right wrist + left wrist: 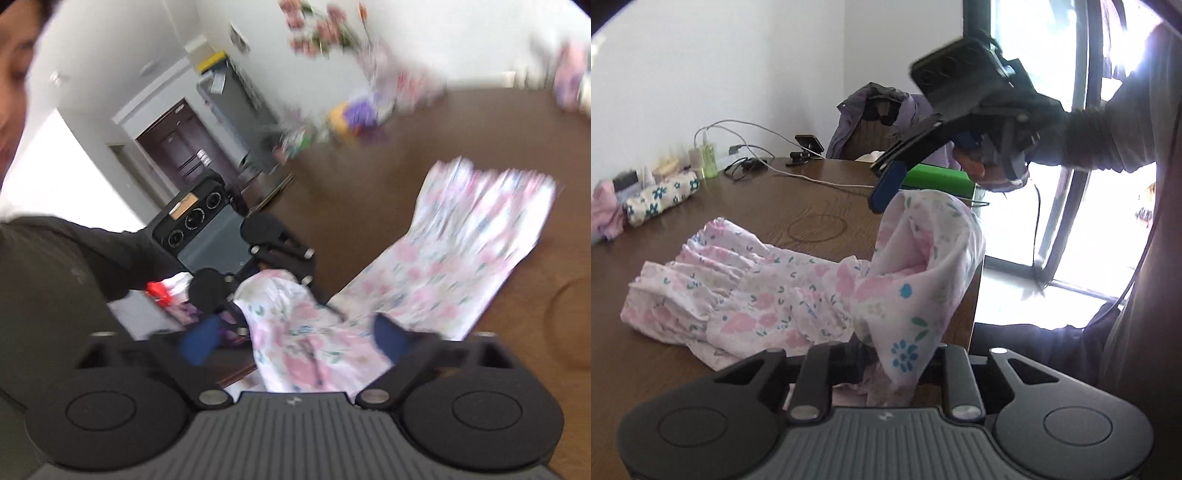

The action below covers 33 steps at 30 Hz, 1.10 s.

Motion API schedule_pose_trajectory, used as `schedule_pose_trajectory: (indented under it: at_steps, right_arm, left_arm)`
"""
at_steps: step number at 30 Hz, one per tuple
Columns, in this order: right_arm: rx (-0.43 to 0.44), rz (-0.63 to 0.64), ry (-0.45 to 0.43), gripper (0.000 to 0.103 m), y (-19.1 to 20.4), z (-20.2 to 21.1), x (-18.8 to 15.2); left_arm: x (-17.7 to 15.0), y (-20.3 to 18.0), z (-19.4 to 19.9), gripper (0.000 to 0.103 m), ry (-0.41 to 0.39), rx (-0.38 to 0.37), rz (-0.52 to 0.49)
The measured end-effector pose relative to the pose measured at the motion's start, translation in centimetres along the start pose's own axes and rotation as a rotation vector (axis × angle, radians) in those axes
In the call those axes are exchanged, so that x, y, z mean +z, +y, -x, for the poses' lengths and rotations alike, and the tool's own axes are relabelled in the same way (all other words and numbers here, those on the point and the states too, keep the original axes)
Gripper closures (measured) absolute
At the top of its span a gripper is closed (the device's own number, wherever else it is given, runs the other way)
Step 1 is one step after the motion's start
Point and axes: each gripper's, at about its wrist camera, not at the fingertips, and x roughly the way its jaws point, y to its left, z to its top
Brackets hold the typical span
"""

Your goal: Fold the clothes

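Observation:
A pink floral garment point(746, 295) lies stretched across the brown wooden table point(783, 199), its ruffled end to the left. My left gripper point(871, 365) is shut on the garment's near end, with cloth bunched up over its fingers. My right gripper point(886, 188) hangs above the raised fold, its blue pads next to the cloth. In the blurred right wrist view the garment point(461, 254) runs from the table into my right gripper point(295, 343), whose blue pads stand wide apart with cloth draped between them. My left gripper point(273, 284) shows there too, holding the fabric.
Bottles, cables point(746, 147), a floral pouch point(661, 197) and a phone stand sit at the table's back. A green box point(938, 177) and a chair with a purple jacket point(871, 114) stand behind. The table's right edge point(975, 266) drops off near the bright window.

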Motion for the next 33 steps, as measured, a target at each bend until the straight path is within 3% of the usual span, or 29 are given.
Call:
schedule_pose_trajectory:
  at_steps: [2,4,7,8,9,12,15,20,23,26,30,31,32,33]
  right_arm:
    - [-0.078,0.136,-0.025,0.001,1.4,-0.1,-1.3]
    - [-0.143,0.249,0.003,0.003,2.5,-1.2,-2.4]
    - [-0.214,0.461,0.044,0.013,4.1,-3.3,-3.6]
    - [-0.225,0.493,0.043,0.021,4.1,-4.0,-3.7]
    - [-0.213,0.485,0.035,0.039,3.8,-4.4,-3.5]
    - [-0.084,0.269,0.046,0.072,1.4,-4.7,-2.5]
    - [-0.020,-0.030,0.066,0.075,-1.6,-3.9,-2.1]
    - [0.070,-0.421,0.011,0.075,-6.0,-3.2,-2.5]
    - [0.078,-0.510,0.012,0.074,-6.5,-3.7,-2.4]
    - [0.017,-0.601,0.031,0.059,-7.3,-3.6,-2.2]
    - [-0.074,-0.535,-0.026,0.055,-7.0,-1.8,-1.5]
    - [-0.088,-0.522,-0.054,0.056,-6.8,-1.7,-1.4]
    - [-0.090,-0.525,-0.070,0.065,-6.7,-1.8,-1.5]
    - [-0.095,-0.538,-0.070,0.084,-6.7,-2.0,-1.6]
  left_arm:
    - [0.3,0.8,0.5,0.083,-0.011,-0.054,0.061]
    - [0.7,1.7,0.9,0.083,-0.019,-0.110,0.123]
    - [0.8,2.6,1.1,0.083,-0.011,-0.158,0.168]
    - [0.8,2.7,1.1,0.083,-0.008,-0.171,0.176]
    - [0.8,2.9,1.0,0.083,-0.003,-0.187,0.189]
    - [0.6,4.5,0.5,0.082,0.027,-0.223,0.290]
    - [0.2,6.7,0.7,0.076,0.035,-0.244,0.490]
    - [-0.6,7.7,1.5,0.076,-0.075,-0.191,0.647]
    - [-1.3,8.1,0.7,0.080,-0.064,-0.146,0.716]
    - [-1.7,8.4,0.1,0.079,-0.044,-0.114,0.757]
    - [-2.0,8.8,0.2,0.079,-0.051,-0.098,0.793]
    - [-2.1,8.9,0.1,0.078,-0.052,-0.099,0.801]
    - [-2.2,8.9,0.1,0.078,-0.053,-0.102,0.808]
    - [-2.3,8.8,0.0,0.079,-0.053,-0.104,0.813]
